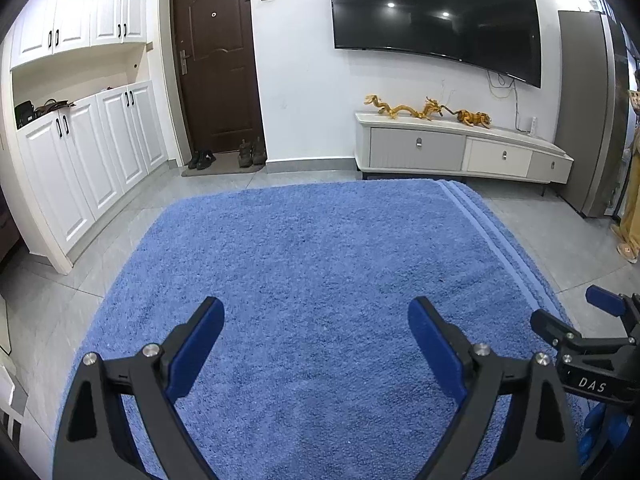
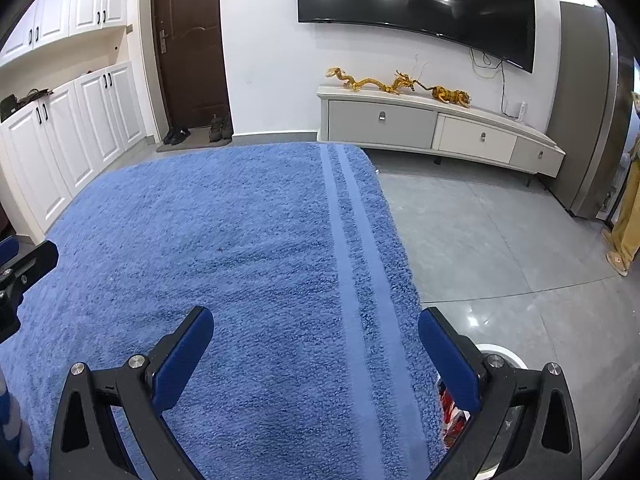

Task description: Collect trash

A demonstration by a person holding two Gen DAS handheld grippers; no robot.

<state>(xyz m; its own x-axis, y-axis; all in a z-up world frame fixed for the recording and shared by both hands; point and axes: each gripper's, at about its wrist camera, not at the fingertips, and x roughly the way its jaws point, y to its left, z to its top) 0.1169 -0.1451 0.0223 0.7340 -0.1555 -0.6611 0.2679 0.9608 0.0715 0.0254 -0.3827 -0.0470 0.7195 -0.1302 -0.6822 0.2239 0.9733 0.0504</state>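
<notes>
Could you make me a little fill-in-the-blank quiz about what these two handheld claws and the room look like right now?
1. The jaws of the left gripper are ____, with nothing between them.
2. Both grippers hang over a towel whose colour is ____.
3. On the cabinet under the TV stand golden ____ figures.
4. Beside the door, two pairs of ____ sit on a mat.

Missing words: open; blue; dragon; shoes

Bin [image 2: 505,354] mostly behind hand-held gripper [image 2: 316,334]
</notes>
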